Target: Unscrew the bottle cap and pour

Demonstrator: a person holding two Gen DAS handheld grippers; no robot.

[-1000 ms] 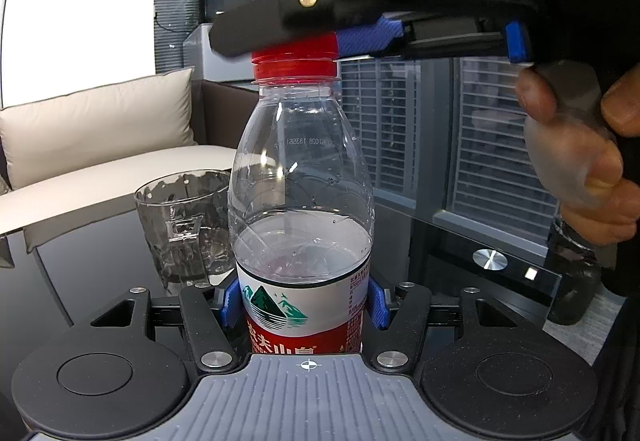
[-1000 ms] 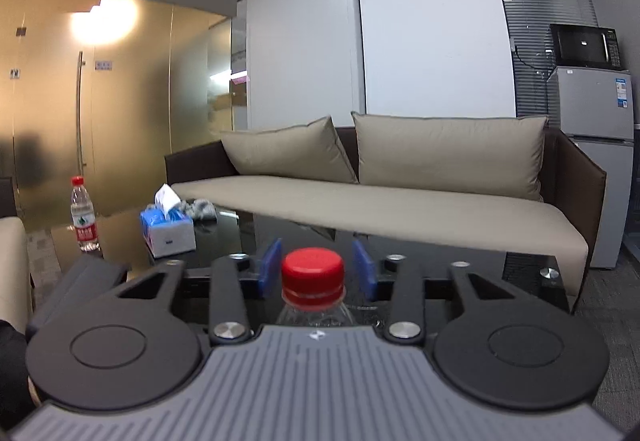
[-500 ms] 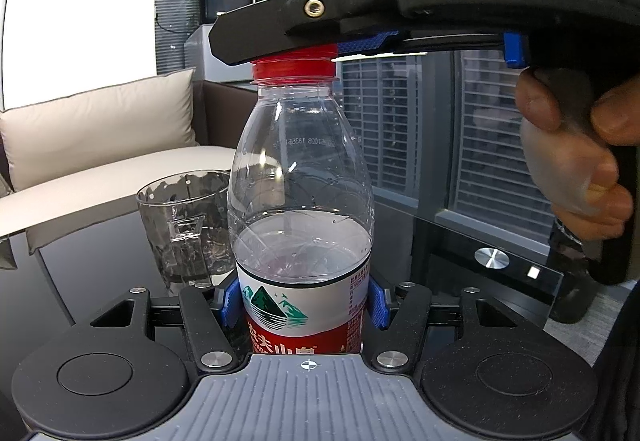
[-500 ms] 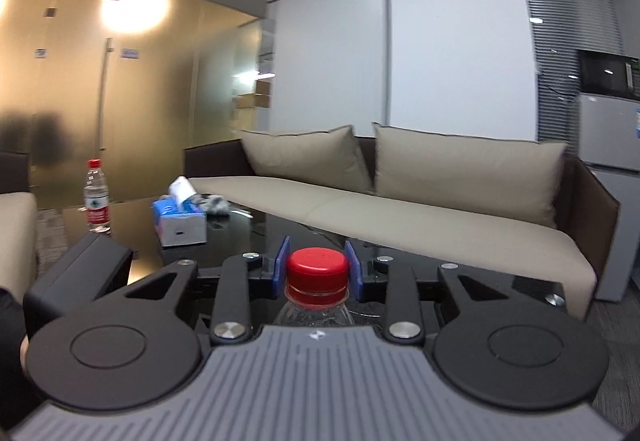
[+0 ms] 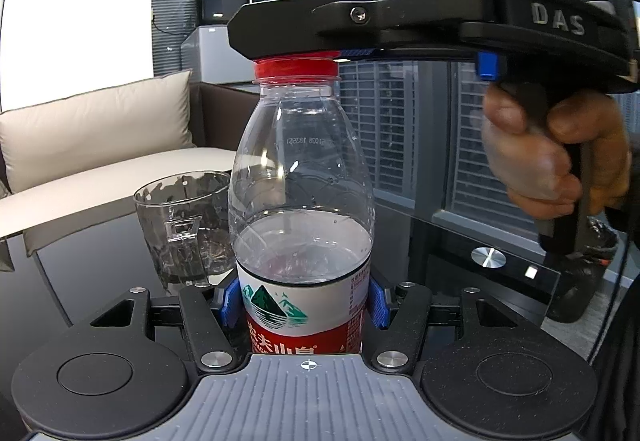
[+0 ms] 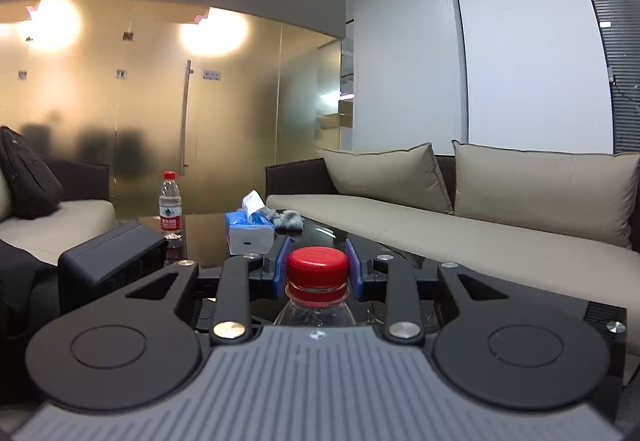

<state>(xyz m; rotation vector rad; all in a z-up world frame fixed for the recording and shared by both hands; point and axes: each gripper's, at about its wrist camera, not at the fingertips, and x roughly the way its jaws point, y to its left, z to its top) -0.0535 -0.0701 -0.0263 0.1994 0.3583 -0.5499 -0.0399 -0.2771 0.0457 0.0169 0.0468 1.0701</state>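
So we've got the clear plastic water bottle with the red-and-white label (image 5: 302, 201) standing on the dark glass tabletop (image 5: 460, 241), pinched around its label by our left tool (image 5: 303, 301). Our right tool (image 6: 318, 271) is narrowed onto its red screw cap (image 6: 318, 268). If that grip's light, the cap slips; if the left loosens, the bottle spins, maybe bumping the clear glass mug (image 5: 184, 225) just beside.
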